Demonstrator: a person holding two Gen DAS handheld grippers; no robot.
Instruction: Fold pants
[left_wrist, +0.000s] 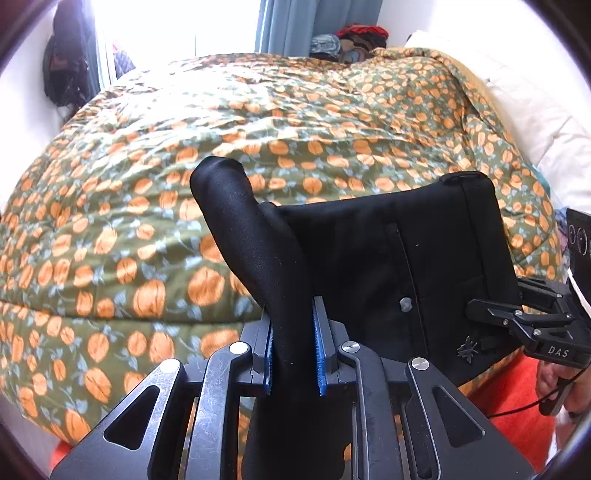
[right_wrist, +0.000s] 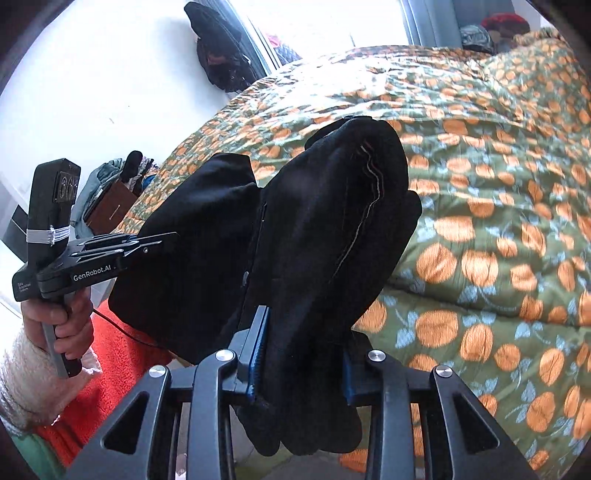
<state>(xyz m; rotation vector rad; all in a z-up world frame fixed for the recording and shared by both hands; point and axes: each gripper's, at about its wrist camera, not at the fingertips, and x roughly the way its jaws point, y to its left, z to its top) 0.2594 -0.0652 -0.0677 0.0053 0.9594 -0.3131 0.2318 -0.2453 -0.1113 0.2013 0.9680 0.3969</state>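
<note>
Black pants (left_wrist: 399, 258) hang stretched between my two grippers above the bed. My left gripper (left_wrist: 294, 347) is shut on a bunched black fold that stands up between its blue pads (left_wrist: 320, 350). In the right wrist view the pants (right_wrist: 332, 221) rise as a thick black bundle, and my right gripper (right_wrist: 303, 354) is shut on it, blue pads (right_wrist: 258, 347) pressing both sides. The right gripper (left_wrist: 495, 317) also shows at the right of the left wrist view, clamped on the waist edge near a metal button (left_wrist: 405, 304). The left gripper (right_wrist: 147, 245) shows at left, held by a hand (right_wrist: 59, 325).
A green quilt with orange fruit print (left_wrist: 184, 166) covers the bed below the pants. White pillows (left_wrist: 535, 110) lie at the right. Piled clothes (left_wrist: 351, 40) sit by the curtain. Dark garments (right_wrist: 218, 55) hang on the wall. An orange-red cloth (right_wrist: 110, 354) lies near the bed's edge.
</note>
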